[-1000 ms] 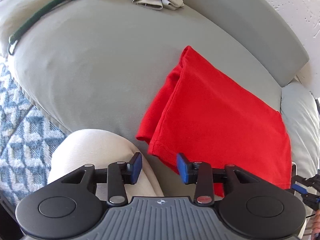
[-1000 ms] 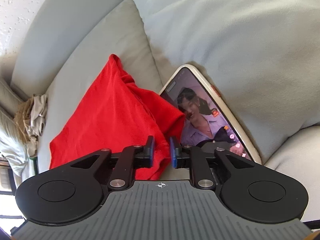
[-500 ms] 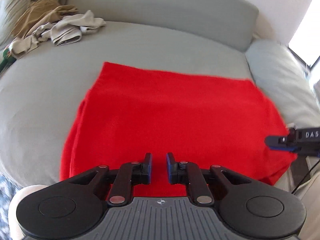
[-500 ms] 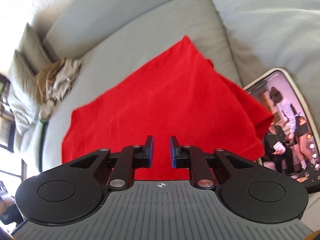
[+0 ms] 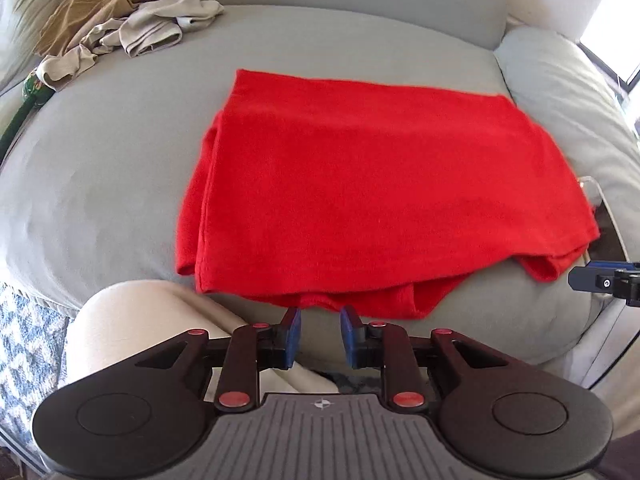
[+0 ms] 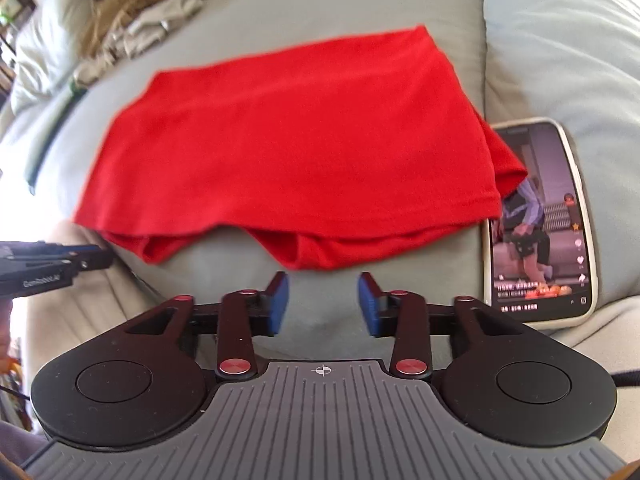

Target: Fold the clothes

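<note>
A red garment [image 5: 372,192] lies folded in a flat rectangle on the grey sofa seat [image 5: 112,168]; the right wrist view shows the same red garment [image 6: 296,144]. My left gripper [image 5: 319,318] hovers just short of the cloth's near hem, its jaws opening with a narrow gap and nothing between them. My right gripper [image 6: 323,285] sits a little back from the near hem over bare cushion, its jaws opening wide, empty. Each gripper's tip shows at the edge of the other's view.
A heap of beige and tan clothes [image 5: 120,28] lies at the back left of the seat. A lit phone [image 6: 540,220] rests beside the garment's right edge against a pale cushion [image 6: 560,48]. A person's knee in light trousers [image 5: 132,328] is near the left gripper. Patterned rug [image 5: 24,352] at left.
Both views swung round to face the red garment's near hem squarely. Both grippers narrowed, then widened; the right now stands much wider. The garment lies as before.
</note>
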A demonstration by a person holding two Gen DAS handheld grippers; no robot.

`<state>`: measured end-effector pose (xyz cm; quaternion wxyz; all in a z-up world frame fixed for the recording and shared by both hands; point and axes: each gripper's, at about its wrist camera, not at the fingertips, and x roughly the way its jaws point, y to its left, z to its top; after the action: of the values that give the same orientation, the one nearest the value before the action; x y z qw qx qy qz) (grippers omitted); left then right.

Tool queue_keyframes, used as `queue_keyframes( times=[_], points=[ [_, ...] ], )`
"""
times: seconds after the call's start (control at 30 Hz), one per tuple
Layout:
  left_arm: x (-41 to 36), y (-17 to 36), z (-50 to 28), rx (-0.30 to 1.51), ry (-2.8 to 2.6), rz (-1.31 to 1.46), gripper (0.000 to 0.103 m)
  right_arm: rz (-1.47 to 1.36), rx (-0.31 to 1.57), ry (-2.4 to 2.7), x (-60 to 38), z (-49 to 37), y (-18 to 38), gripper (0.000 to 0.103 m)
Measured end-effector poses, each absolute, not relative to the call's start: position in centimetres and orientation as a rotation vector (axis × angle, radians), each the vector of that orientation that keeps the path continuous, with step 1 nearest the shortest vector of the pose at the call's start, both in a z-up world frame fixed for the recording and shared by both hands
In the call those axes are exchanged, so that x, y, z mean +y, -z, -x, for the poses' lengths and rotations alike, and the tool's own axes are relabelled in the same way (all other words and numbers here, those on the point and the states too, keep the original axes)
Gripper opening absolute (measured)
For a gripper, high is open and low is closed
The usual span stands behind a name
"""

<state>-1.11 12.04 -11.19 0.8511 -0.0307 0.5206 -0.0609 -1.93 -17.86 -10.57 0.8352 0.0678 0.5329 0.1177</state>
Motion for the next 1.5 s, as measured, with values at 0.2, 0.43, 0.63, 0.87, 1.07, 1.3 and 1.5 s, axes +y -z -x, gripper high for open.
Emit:
queue_keyframes(
  times=[0.2, 0.43, 0.63, 0.87, 1.07, 1.3, 1.5],
  points=[
    [12.2, 8.7, -2.7, 0.974, 0.110, 0.186, 0.034, -0.404, 1.047, -0.228, -20.2, -1.7, 9.1, 0.052],
    [13.7, 10.9, -11.9, 1.070, 0.089, 0.466, 0.030, -0.889, 1.047, -0.131, -23.8, -8.5, 12.8, 0.044],
    [14.9, 14.2, -17.9, 0.966, 0.066, 0.632, 0.010, -1.036, 0.914, -0.108, -24.3, -14.8, 16.1, 0.037],
    [15.8, 18.6, -21.0, 0.928, 0.037, 0.588, 0.001, -1.090, 0.920, -0.191, -23.1, -21.3, 21.4, 0.030],
    [18.5, 19.6, -20.5, 0.836, -0.138, 0.655, 0.007, -1.044, 0.812, 0.038, -25.8, -22.1, 23.0, 0.000],
    [17.0, 16.1, -18.2, 0.860, -0.068, 0.571, 0.003, -1.009, 0.812, 0.050, -25.7, -21.1, 20.2, 0.008],
    [13.1, 14.5, -12.4, 0.877, 0.099, 0.474, 0.005, -0.909, 0.848, -0.191, -19.7, -19.7, 16.7, 0.008]
  ],
)
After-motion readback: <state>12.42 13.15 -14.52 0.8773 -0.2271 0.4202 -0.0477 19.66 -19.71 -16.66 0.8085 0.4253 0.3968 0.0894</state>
